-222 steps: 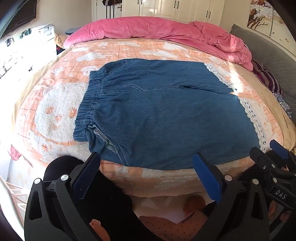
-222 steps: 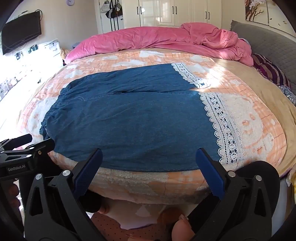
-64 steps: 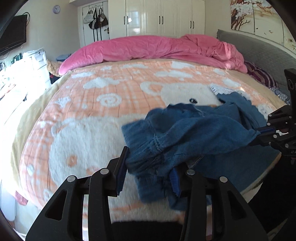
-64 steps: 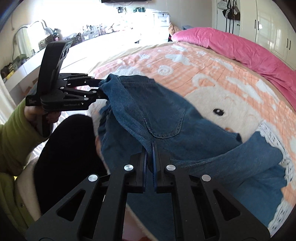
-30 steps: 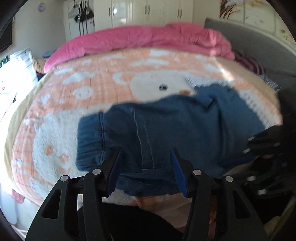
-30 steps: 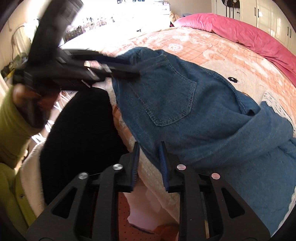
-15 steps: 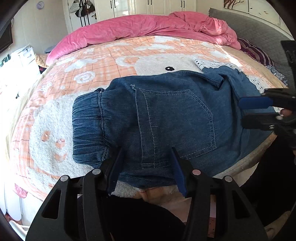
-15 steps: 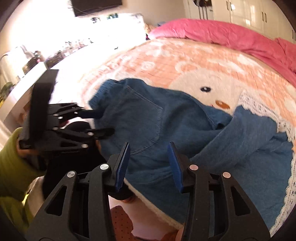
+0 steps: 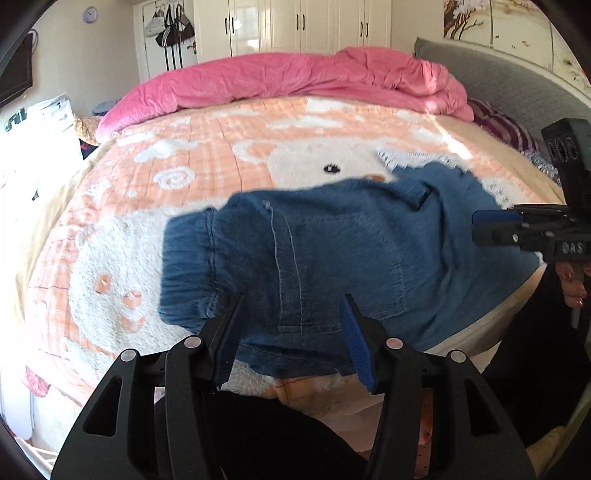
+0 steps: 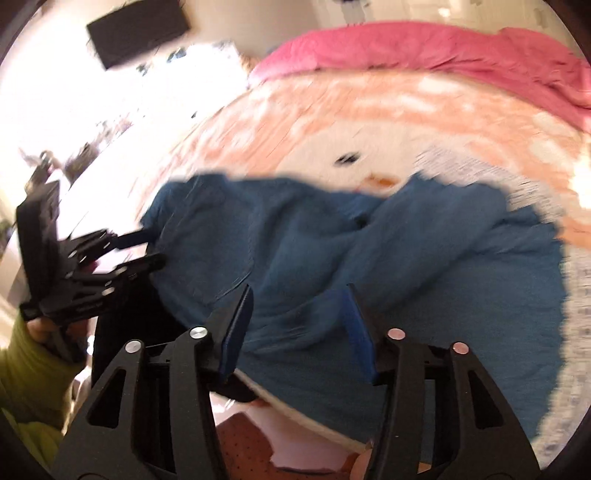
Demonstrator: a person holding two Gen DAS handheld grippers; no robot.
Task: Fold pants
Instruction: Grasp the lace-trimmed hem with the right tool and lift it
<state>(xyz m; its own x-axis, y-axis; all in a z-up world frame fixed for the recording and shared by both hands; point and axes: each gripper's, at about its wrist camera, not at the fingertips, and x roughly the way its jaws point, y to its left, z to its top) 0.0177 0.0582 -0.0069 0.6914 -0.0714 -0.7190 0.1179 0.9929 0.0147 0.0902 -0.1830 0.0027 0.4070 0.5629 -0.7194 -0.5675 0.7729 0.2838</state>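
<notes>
- Left wrist view looks from the bed's (image 9: 229, 155) near edge, angled down across it toward the pink duvet (image 9: 295, 79) and wardrobes (image 9: 295, 26).
- Right wrist view, blurred, faces more toward the TV (image 10: 136, 33) side.
- Both, close, share the denim pants (image 9: 332, 251).

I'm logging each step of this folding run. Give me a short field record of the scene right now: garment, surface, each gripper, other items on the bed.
garment: denim pants, folded over once, back pocket up, lace hem showing at the far side
surface: peach blanket, pants lying near its front edge
left gripper: open, nothing held, above the pants' near edge
right gripper: open, jaws have just been opening, nothing gripped, over the pants
other: pink duvet bunched at the far side of the bed
</notes>
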